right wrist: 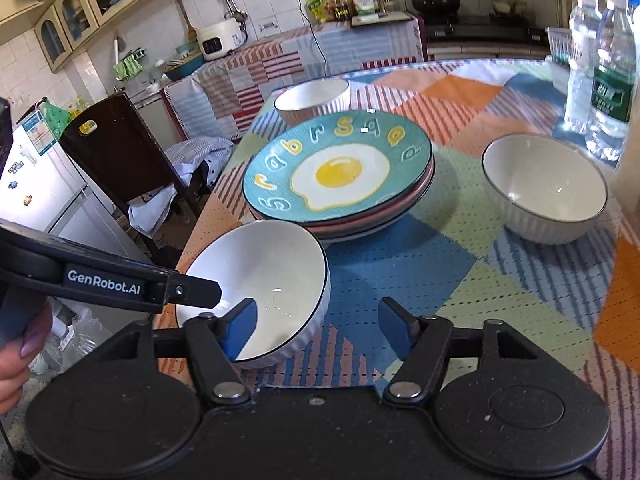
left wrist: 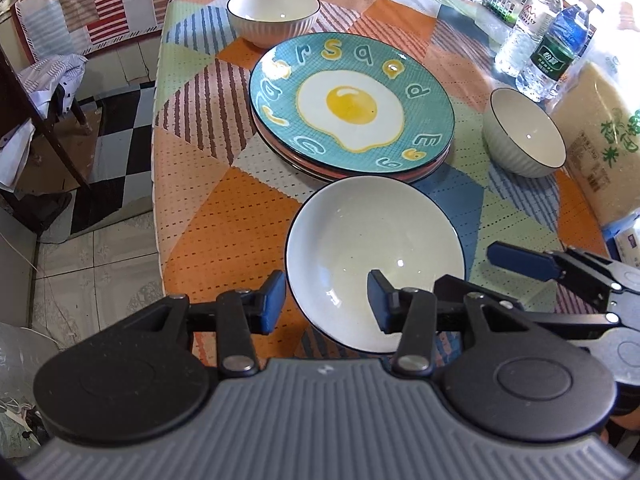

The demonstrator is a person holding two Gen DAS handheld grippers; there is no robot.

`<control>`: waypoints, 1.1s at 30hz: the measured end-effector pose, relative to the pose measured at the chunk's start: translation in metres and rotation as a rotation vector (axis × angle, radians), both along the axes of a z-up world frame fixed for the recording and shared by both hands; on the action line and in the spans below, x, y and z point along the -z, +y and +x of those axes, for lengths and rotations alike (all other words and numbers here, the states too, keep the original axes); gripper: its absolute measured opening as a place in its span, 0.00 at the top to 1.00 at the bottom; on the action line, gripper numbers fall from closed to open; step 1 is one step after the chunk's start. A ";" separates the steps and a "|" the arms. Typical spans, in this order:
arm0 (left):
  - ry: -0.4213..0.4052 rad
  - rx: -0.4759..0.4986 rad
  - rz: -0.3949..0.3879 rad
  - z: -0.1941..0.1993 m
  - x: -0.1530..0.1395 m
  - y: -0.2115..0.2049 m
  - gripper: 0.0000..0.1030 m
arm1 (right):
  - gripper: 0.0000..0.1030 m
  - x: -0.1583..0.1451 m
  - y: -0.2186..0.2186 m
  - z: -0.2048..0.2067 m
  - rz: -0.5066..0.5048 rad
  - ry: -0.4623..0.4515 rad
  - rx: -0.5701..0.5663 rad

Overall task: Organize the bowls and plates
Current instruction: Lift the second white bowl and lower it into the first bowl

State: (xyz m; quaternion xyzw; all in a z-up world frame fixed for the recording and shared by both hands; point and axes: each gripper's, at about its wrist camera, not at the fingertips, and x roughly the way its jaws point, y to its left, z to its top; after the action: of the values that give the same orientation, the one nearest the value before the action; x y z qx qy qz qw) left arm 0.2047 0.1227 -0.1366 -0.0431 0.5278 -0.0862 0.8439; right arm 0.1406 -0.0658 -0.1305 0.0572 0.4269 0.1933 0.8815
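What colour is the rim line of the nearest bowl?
Dark blue or black, on the white nearest bowl; the right wrist view shows it best.

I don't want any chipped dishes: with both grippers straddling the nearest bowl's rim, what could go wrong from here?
The near bowl sits close to the table edge; an uneven squeeze from the left gripper and right gripper might tip it off. It also sits beside the plate stack, so lifting it carelessly could knock the rim.
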 end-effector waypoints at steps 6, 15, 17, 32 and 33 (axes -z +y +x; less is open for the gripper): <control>0.017 -0.001 0.001 0.005 0.009 -0.002 0.57 | 0.52 0.013 0.003 0.011 0.032 0.076 0.007; 0.057 -0.037 0.027 0.011 0.023 -0.004 0.81 | 0.78 0.023 0.009 0.022 0.031 0.135 0.029; 0.062 -0.044 0.032 0.010 0.024 -0.006 0.86 | 0.82 0.025 0.011 0.024 0.005 0.140 0.047; 0.027 -0.014 0.035 0.002 0.006 -0.038 0.87 | 0.85 0.025 -0.031 0.020 0.131 0.165 0.118; 0.021 -0.009 0.034 0.001 0.003 -0.042 0.87 | 0.85 0.023 -0.035 0.018 0.135 0.157 0.124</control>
State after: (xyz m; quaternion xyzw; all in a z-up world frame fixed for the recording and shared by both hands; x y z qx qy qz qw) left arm 0.2057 0.0804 -0.1393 -0.0318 0.5380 -0.0731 0.8392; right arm 0.1587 -0.1011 -0.1535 0.1578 0.4761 0.1615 0.8499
